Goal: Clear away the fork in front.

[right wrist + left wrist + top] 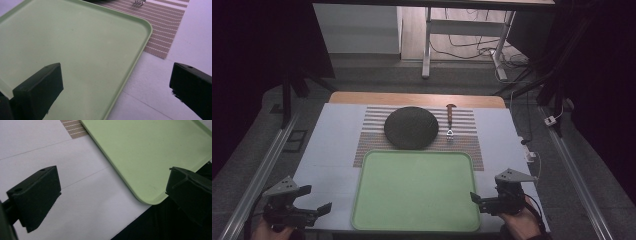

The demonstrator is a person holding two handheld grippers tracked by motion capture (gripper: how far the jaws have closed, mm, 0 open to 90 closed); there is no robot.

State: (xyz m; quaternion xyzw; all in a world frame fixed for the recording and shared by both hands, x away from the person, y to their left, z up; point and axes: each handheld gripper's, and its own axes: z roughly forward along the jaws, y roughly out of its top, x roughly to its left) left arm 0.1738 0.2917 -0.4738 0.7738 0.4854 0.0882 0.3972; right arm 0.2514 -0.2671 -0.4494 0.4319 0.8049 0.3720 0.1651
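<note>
Both claws are held wide open and empty at the near corners of an empty green tray.

In the high view, the left claw (314, 199) and the right claw (477, 199) are seen at the near edge of the desk (332, 145), while a dark round plate (411, 127) and a fork (450, 120) lie on a striped mat (469, 145) beyond the green tray (417, 220). In the left gripper view, the tray corner (150, 195) is found near the desk edge, so it could be pushed off if it is struck. In the right gripper view, the jaws stand on either side of the tray rim (140, 47); the thin rim could slip from a careless grip, it is judged.
</note>
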